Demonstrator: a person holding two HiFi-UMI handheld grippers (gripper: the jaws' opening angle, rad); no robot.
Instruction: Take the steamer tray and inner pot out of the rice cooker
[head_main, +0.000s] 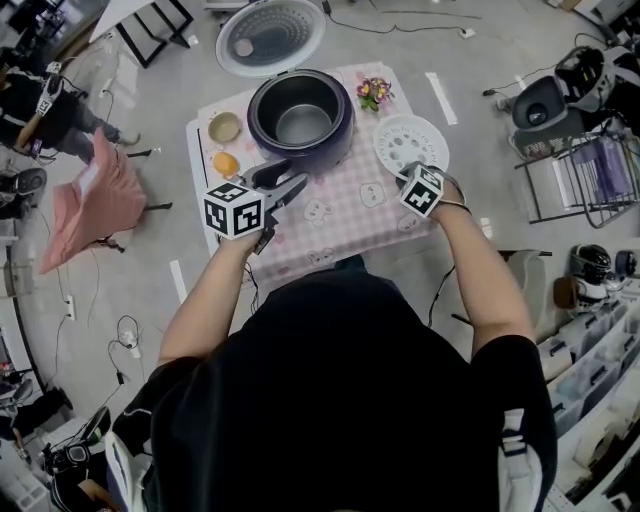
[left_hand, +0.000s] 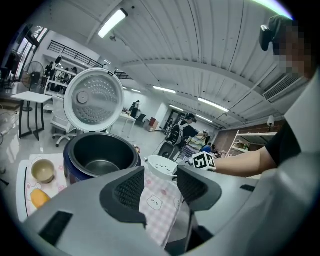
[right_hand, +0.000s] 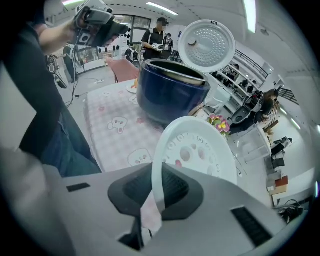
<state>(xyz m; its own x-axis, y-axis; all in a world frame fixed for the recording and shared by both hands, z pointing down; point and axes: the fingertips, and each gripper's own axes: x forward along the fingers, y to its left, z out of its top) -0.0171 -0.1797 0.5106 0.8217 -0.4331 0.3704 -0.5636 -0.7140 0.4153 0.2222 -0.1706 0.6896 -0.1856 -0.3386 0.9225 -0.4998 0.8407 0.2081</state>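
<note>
Grey left gripper (left_hand: 160, 187): jaws released, empty, just short of the rice cooker (head_main: 258, 130) at the tabletop's (head_main: 340, 225) far edge. Inner pot (head_main: 303, 124) sits inside it: judged rigid, smooth and fairly heavy; take it by the rim. Right gripper (right_hand: 157, 189): jaws clenched on the rim of the white steamer tray (right_hand: 200, 150) near the right edge; judged light, stiff, thin-walled.

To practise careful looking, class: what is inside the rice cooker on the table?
The rice cooker holds only its inner pot, whose bare grey bottom shows, with nothing lying in it. Whatever lies beneath the pot is covered.
</note>
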